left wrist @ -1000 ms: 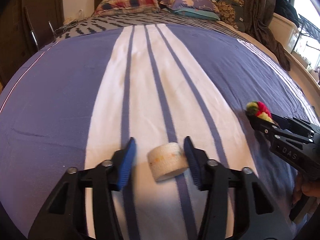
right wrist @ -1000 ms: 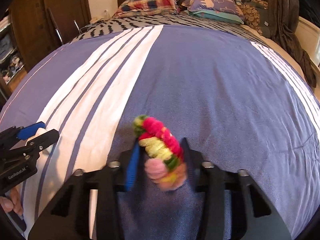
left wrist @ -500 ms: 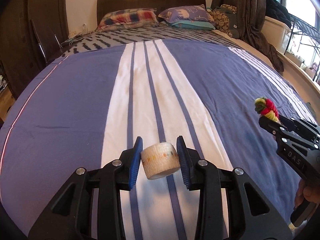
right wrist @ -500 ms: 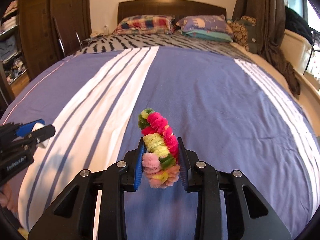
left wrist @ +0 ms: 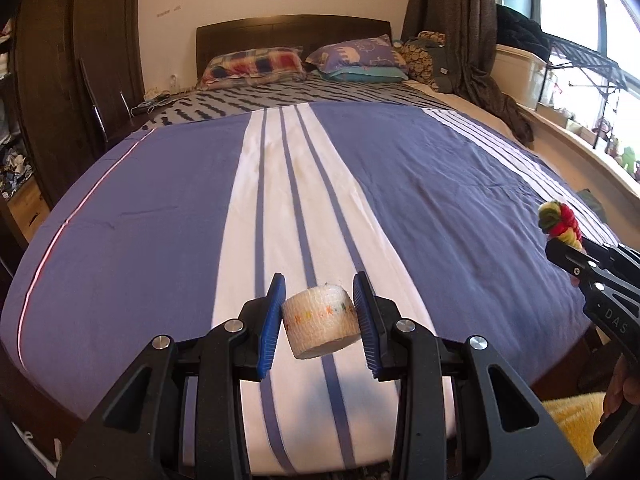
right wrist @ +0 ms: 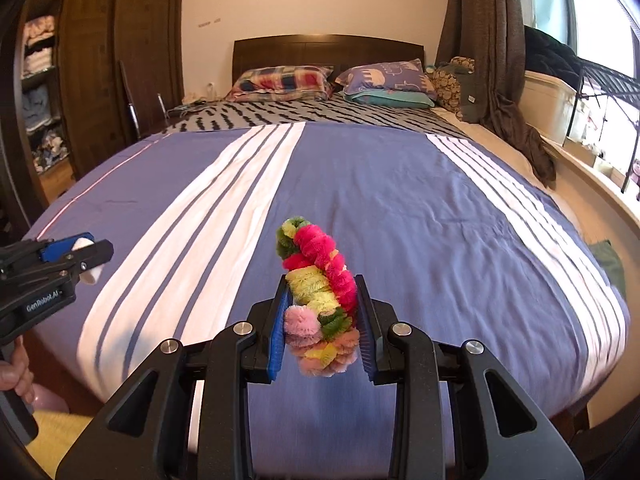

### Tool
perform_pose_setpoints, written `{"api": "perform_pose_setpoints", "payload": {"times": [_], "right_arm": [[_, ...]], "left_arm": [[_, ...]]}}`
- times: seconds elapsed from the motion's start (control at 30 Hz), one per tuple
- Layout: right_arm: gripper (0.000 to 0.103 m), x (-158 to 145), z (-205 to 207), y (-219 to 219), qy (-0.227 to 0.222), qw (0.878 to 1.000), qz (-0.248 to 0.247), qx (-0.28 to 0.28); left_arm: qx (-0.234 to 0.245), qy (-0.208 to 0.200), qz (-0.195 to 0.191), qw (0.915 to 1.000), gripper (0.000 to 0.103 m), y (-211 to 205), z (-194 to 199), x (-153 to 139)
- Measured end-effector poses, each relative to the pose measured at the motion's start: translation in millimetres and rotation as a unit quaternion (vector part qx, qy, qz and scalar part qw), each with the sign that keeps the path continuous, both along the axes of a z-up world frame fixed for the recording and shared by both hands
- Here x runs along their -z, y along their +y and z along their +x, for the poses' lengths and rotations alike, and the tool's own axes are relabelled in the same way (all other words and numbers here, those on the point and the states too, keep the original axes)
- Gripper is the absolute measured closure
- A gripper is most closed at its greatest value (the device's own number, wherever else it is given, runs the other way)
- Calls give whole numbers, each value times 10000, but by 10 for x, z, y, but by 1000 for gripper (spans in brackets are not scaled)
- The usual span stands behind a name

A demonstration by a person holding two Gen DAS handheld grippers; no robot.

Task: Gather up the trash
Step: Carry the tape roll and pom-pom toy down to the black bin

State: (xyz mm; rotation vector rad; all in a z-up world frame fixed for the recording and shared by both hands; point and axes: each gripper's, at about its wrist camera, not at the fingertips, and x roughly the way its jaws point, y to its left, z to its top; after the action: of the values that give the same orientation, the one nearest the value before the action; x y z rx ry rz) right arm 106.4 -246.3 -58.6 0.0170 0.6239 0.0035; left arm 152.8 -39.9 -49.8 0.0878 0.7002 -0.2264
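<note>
Left gripper [left wrist: 319, 322] pinching a white bandage roll [left wrist: 320, 322] above the striped purple bedspread [left wrist: 160, 220], right gripper [right wrist: 322, 320] clamped on a fuzzy multicoloured pipe-cleaner bundle [right wrist: 320, 292].

The person's hand [right wrist: 14, 372] is cut off by the left edge in the right wrist view. The bed [left wrist: 160, 240] loses its near end behind the left claw [left wrist: 319, 320]. Small things on the windowsill [left wrist: 612, 148] are too small to tell.
</note>
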Motion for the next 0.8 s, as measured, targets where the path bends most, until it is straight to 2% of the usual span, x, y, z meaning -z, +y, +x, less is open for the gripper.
{"api": "perform_pose_setpoints", "payload": {"times": [0.13, 0.23, 0.37, 0.47, 0.57, 0.8], "right_arm": [[72, 132, -396, -17, 29, 9998, 167, -142], [72, 346, -641, 2, 195, 9987, 349, -308], [72, 610, -861, 23, 451, 9973, 457, -366], [72, 809, -991, 73, 627, 9962, 422, -429], [72, 1016, -1100, 128, 857, 9945, 366, -468], [72, 1561, -1158, 244, 1486, 9875, 192, -481]], "left_arm": [[164, -18, -99, 9998, 70, 5, -525, 135], [225, -79, -178, 9996, 70, 5, -861, 248], [280, -42, -277, 9992, 70, 6, -1177, 416], [325, 67, -168, 9993, 70, 10, -1335, 599], [343, 298, -50, 9990, 70, 26, -1437, 853], [334, 1154, 10, 9928, 70, 84, -1467, 1606]]}}
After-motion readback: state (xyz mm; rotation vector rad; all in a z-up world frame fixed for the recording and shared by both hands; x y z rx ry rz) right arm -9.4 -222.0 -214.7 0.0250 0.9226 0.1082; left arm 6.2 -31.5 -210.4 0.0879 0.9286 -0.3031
